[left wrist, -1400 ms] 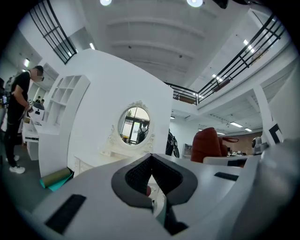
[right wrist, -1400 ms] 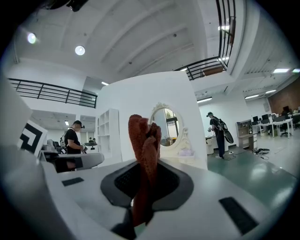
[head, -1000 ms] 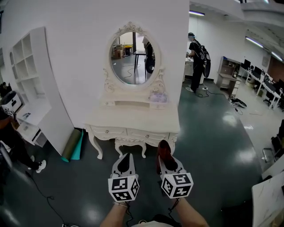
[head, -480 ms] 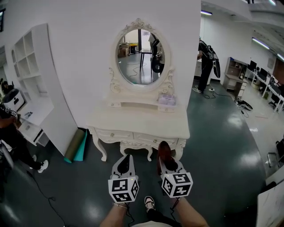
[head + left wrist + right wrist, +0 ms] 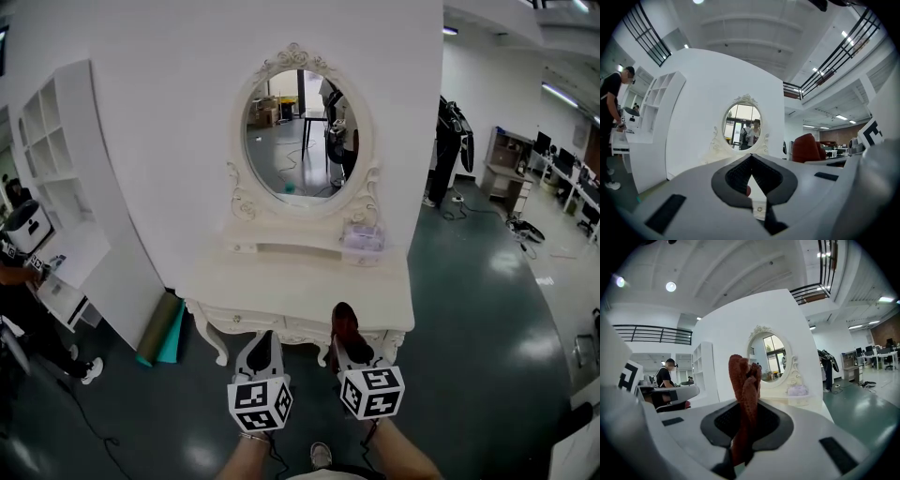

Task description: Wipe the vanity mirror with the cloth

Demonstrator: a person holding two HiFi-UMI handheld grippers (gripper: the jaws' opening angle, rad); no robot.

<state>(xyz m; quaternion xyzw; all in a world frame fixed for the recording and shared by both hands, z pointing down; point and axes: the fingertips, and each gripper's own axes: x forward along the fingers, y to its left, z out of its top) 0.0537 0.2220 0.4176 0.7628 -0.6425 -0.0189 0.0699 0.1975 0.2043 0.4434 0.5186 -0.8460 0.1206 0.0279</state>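
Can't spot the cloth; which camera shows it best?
The right gripper view: the red cloth stands clamped in its jaws. The head view shows only its top; the left gripper view, a red lump.

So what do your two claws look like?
The left claw and right claw are matching pale grey shells tapering to a point, with black ridged pads inside. Each carries a white cube printed with black square markers. Thin black cables trail back by the forearms, which wear no sleeves.
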